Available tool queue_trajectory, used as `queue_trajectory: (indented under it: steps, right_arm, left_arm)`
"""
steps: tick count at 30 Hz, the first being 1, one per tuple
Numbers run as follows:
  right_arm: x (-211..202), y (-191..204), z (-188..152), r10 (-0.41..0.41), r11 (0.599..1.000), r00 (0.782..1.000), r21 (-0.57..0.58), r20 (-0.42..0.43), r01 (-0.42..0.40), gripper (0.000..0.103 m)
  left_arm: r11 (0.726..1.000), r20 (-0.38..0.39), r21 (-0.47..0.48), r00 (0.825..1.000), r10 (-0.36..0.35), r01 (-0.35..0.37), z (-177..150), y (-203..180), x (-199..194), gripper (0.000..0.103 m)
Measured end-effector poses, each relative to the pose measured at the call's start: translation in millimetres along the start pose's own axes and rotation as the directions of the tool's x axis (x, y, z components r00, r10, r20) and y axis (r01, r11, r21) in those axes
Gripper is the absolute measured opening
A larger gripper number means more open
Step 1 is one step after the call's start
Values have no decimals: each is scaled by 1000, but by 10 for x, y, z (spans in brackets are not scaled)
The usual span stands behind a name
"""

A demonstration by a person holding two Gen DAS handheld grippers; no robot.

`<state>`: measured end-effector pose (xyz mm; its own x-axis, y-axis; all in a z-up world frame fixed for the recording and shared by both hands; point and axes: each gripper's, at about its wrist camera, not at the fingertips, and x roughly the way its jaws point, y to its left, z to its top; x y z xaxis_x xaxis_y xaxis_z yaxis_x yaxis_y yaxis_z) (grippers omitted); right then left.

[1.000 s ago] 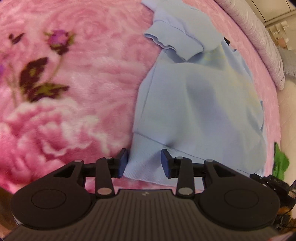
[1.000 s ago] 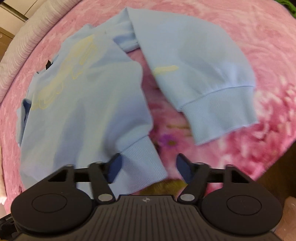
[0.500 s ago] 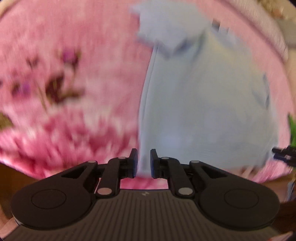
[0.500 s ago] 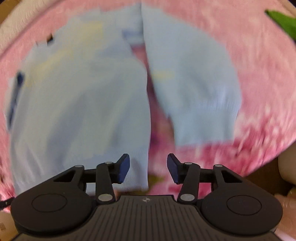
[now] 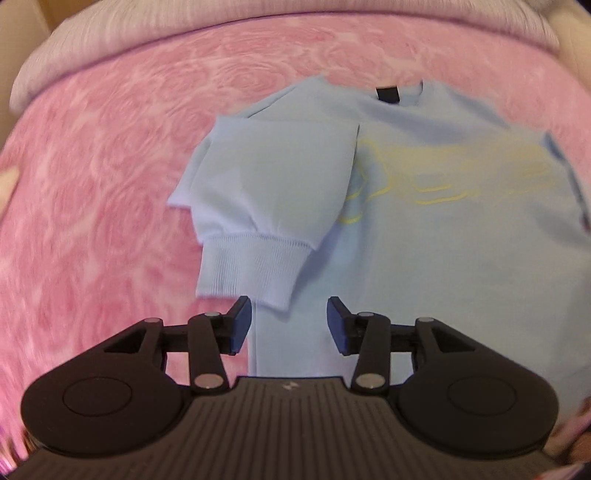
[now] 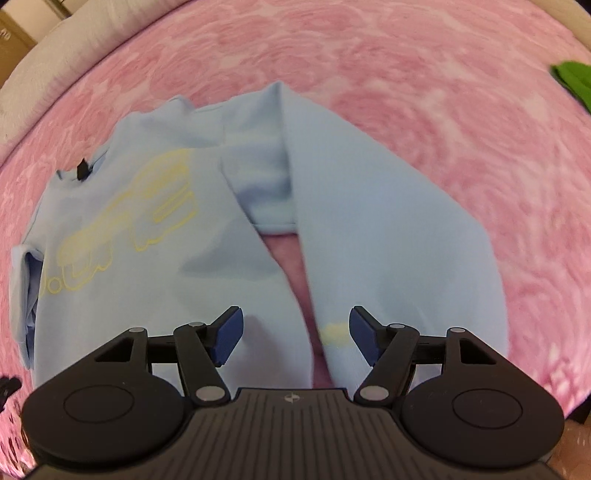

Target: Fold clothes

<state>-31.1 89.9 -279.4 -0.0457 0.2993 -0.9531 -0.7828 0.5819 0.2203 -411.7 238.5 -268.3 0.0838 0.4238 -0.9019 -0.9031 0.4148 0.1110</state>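
A light blue sweatshirt with a yellow outline print lies flat on a pink rose blanket. One sleeve is folded across the chest, its ribbed cuff just ahead of my left gripper, which is open and empty above the sweatshirt. In the right wrist view the sweatshirt has its other sleeve stretched out to the side. My right gripper is open and empty over the gap between body and sleeve.
A pale grey ribbed cushion runs along the far edge of the blanket. A green cloth lies at the far right in the right wrist view. Pink blanket surrounds the sweatshirt.
Both grippers have moved from the hem up over the sweatshirt. The left gripper closed half a second ago and is open now. The right gripper has opened wider.
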Motion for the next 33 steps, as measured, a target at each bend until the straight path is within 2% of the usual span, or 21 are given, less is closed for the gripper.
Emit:
queue_trajectory:
  steps: [3,4,5,8,9,12,16,19,22,23,25,26,27,28,29,30,31,32,33]
  right_arm:
    - [0,22,-30,1,1000,1000,-2,-9,-1,72]
    - [4,25,-45,-3,1000,1000,0,-11,3,73]
    - [4,28,-58,-12,1000,1000,6,-11,12,74]
    - [-12,32,-92,-41,999,999,35,-8,41,74]
    - [-39,31,-110,-49,998,999,48,-2,49,74]
    - [-139,55,-174,-77,994,997,76,22,75,74]
    - [-222,153,-316,-105,989,994,109,41,100,74]
    - [-268,273,-477,-121,985,991,126,54,114,74]
    - [-308,397,-674,-129,984,990,128,52,122,74]
    - [-329,423,-736,-134,984,990,127,49,127,75]
    - [-376,444,-858,-151,982,988,125,44,144,75]
    - [-408,432,-914,-159,980,986,127,42,152,75]
    - [-445,403,-968,-167,978,985,132,40,160,75]
    - [-483,373,-1021,-175,976,984,138,38,168,75]
    - [-513,330,-1069,-187,974,982,139,37,181,75]
    - [-539,276,-1112,-203,971,978,138,38,196,75]
    - [-564,221,-1155,-219,968,975,137,38,212,75]
    - [-589,167,-1199,-235,964,971,136,39,228,74]
    - [-614,112,-1242,-251,961,967,135,40,243,74]
  left_arm:
    - [997,-6,71,999,44,-44,35,-62,231,40]
    - [993,-11,98,998,59,-58,36,-48,285,34]
    - [990,-14,122,997,73,-71,36,-26,333,13]
    - [989,18,119,996,88,-90,15,239,249,8]
    - [983,47,135,992,119,-125,-7,366,145,8]
    - [939,112,205,959,260,-278,-117,821,-133,7]
    - [843,86,273,884,459,-464,-376,1731,-283,7]
    - [790,32,326,841,540,-519,-621,2287,-208,8]
    - [747,-42,398,803,594,-532,-920,2585,-14,8]
    - [741,-82,405,786,613,-536,-1012,2642,46,8]
    - [770,-147,356,782,606,-530,-1149,2737,50,8]
    - [812,-178,290,805,565,-506,-1196,2745,-9,8]
    - [859,-201,205,839,505,-469,-1218,2729,-95,8]
    - [909,-213,96,884,416,-405,-1228,2696,-206,8]
    - [945,-213,-2,923,320,-328,-1232,2629,-297,10]
    - [965,-203,-99,954,219,-243,-1236,2554,-385,11]
    - [972,-181,-192,978,101,-136,-1242,2425,-457,11]
    - [965,-151,-262,988,-7,-33,-1241,2274,-505,12]
    - [950,-127,-310,988,-89,46,-1219,2101,-514,12]
